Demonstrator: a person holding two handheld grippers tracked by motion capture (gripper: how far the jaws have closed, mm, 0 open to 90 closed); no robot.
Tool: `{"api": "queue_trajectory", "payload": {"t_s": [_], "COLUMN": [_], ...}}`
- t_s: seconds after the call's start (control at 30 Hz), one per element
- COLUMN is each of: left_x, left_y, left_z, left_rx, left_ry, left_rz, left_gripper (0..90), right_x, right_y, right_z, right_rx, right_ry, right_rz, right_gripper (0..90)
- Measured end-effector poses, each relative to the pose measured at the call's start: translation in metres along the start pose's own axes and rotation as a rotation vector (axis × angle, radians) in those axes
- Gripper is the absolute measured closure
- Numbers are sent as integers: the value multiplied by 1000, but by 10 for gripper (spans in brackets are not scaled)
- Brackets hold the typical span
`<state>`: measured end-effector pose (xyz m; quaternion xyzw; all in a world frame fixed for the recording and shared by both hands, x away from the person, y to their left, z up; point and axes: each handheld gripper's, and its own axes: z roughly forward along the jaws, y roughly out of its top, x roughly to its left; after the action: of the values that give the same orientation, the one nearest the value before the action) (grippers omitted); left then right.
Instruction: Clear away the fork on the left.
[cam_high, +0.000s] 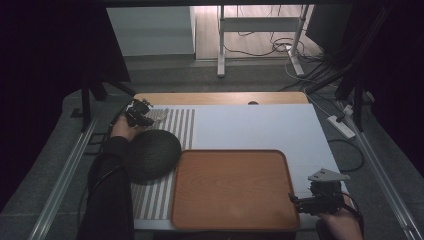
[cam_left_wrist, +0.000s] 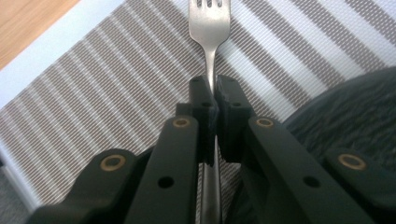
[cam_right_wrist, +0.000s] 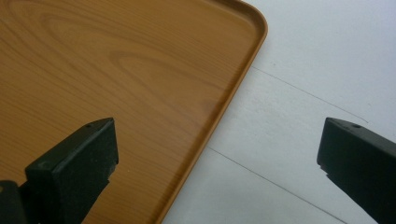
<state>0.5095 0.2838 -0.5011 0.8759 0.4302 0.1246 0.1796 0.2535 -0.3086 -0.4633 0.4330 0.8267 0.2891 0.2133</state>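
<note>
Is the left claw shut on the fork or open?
Shut. In the left gripper view the left claw has both jaws pressed against the handle of the fork, which points out over the striped placemat.

1. fork (cam_left_wrist: 209, 28): silver metal, tines pointing away, its thin handle pinched edge-on between the jaws of the left gripper (cam_left_wrist: 210, 100).
2. it sits over the striped grey-and-white placemat (cam_left_wrist: 116, 88), just beside a dark round bowl (cam_left_wrist: 345, 112).
</note>
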Motion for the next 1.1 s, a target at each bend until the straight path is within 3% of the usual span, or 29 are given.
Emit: {"api": "queue_trajectory", "payload": {"t_s": [0.17,0.43,0.47,0.67,1.1], "left_x": [8,3,-1,-16,-56], "left_y": [-7,-12,-12,-16,-29], "left_z": [-14,-24,-26,-27,-39], "left_rx": [12,11,9,-4,-13], "left_ry": [-4,-72,-94,-145,-173], "left_rz": [-18,-50,-68,-82,-72], "left_gripper": [862,862,862,861,861], "right_x": [0,0,0,0,0], "right_y": [0,0,0,0,0], "right_z": [0,0,0,0,0], "right_rx": [1,3,4,3,2], "right_ry": [0,-1,-3,-1,-1], "right_rz": [1,2,0,1,-1], "right_gripper": [0,0,0,0,0]}}
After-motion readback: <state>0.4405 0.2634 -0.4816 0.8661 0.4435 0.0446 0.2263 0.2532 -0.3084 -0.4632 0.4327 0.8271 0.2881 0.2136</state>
